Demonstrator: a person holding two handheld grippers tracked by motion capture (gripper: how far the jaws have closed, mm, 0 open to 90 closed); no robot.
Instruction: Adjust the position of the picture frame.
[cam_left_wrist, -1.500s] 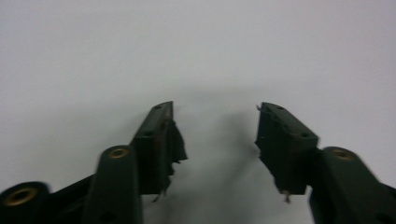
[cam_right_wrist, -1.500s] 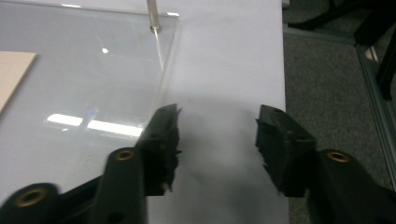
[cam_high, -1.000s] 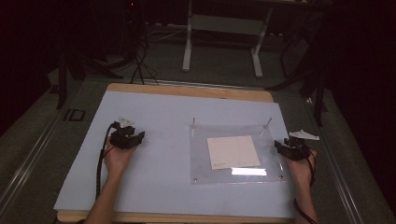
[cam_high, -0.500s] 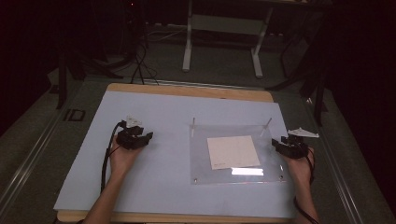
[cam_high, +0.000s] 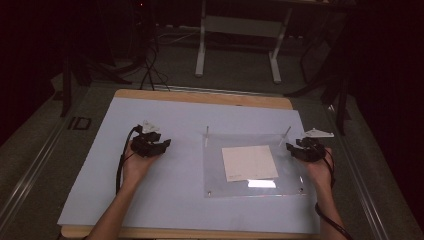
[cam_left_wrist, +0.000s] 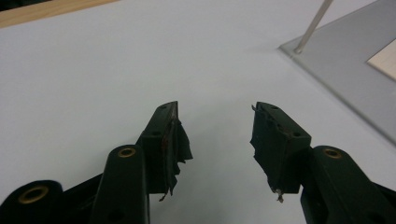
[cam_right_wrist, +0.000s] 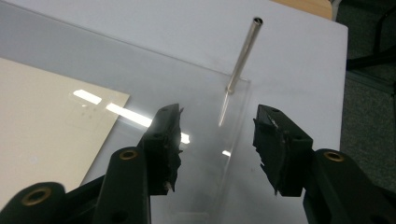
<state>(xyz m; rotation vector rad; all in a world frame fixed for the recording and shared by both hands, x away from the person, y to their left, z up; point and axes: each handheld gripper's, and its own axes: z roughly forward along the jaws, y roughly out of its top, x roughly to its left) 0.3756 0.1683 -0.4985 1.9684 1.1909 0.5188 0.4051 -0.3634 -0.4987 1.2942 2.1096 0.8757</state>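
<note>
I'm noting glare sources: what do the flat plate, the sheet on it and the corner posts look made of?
Clear plate: probably glossy acrylic or glass; transparent, with bright reflections. Sheet: likely matte cream paper or card. Posts: seemingly brushed metal tubes, with an open end.

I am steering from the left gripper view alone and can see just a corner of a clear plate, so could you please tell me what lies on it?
Observer: A cream sheet of paper lies flat under or on the clear plate; I cannot tell which.
Operator: Thank you. Where is the other gripper?
Observer: The right gripper hovers at the plate's far right edge, jaws open, empty.
Operator: Is there a second post besides the one I see?
Observer: Yes, a thin metal post stands at the plate's far right corner, just ahead of the right gripper.
</note>
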